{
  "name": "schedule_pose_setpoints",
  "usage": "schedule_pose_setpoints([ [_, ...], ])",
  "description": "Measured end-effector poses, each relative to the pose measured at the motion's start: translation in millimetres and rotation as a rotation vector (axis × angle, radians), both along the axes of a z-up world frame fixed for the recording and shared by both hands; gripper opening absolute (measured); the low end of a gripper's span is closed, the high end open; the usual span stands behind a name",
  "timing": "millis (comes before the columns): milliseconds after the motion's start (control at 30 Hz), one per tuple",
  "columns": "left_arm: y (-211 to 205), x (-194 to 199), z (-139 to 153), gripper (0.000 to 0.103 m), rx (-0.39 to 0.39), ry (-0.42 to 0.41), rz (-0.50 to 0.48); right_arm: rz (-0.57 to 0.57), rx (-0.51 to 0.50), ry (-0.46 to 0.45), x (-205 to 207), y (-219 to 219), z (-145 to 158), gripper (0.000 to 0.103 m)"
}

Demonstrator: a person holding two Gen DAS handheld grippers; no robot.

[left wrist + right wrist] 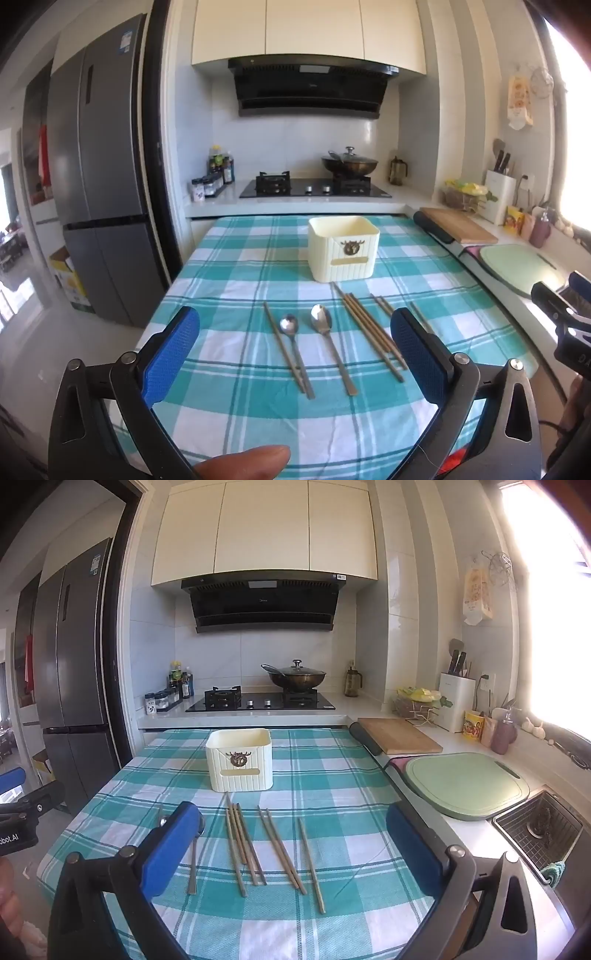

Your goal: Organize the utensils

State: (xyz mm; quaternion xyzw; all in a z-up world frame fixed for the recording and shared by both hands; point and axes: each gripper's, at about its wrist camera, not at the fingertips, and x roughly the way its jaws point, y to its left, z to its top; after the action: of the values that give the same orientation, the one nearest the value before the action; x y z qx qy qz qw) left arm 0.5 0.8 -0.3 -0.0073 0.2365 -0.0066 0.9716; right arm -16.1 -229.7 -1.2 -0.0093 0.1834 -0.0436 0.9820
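Note:
A cream utensil box (pixel 343 248) stands on the teal checked tablecloth (pixel 229 266); it also shows in the right wrist view (pixel 240 760). In front of it lie two metal spoons (pixel 321 318), a single chopstick (pixel 282 347) and several brown chopsticks (pixel 373 336), which also show in the right wrist view (pixel 245 843). My left gripper (pixel 295 354) is open and empty above the spoons. My right gripper (pixel 295 845) is open and empty above the chopsticks. Its left finger hides most of a spoon (pixel 192 864).
A green cutting board (pixel 465 784), a wooden board (pixel 399 735) and a sink (pixel 543 827) lie on the counter to the right. A stove with a wok (pixel 295 677) stands behind the table. A fridge (pixel 99 177) stands at the left.

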Motion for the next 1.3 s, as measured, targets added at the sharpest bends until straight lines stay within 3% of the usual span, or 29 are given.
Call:
schedule_pose_setpoints([
  [300, 6.0, 5.7, -15.2, 0.103, -0.005, 0.01, 0.005, 0.007, -0.011, 0.003, 4.0, 1.3, 0.7, 0.103],
  [1300, 1.7, 8.3, -17.3, 0.103, 0.008, 0.048, 0.007, 0.0, -0.004, 0.006, 1.7, -3.9, -2.2, 0.103],
])
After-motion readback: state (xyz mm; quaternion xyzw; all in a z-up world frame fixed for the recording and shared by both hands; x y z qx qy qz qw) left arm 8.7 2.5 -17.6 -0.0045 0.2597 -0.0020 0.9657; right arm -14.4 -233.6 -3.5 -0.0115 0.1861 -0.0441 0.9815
